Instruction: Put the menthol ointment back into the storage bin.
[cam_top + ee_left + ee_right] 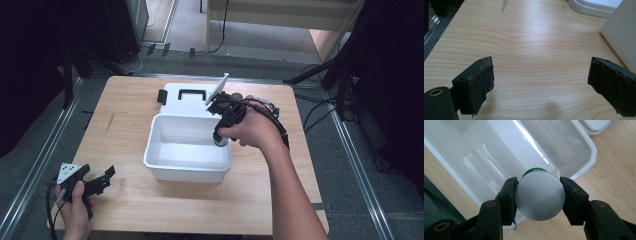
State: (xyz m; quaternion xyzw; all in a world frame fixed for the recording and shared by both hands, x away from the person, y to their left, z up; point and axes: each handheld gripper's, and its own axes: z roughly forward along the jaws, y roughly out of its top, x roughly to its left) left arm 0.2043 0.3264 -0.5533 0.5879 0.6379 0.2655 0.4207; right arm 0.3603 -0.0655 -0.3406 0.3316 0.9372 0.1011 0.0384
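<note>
A white plastic bin (170, 165) stands mid-table, its inside bare white (499, 152). My right gripper (220, 137) hangs over the bin's right rim, shut on a small green jar with a white cap (539, 195); the cap faces the camera and the green body (220, 144) points down into the bin. My left gripper (102, 181) rests low at the table's front left corner, jaws wide open over bare wood (541, 75), with nothing between its fingers (480, 83).
The bin's white lid (175, 100) with a black handle (192, 93) lies flat behind the bin. Wooden tabletop (125, 130) surrounds the bin. Dark stands and cables flank the table on the floor.
</note>
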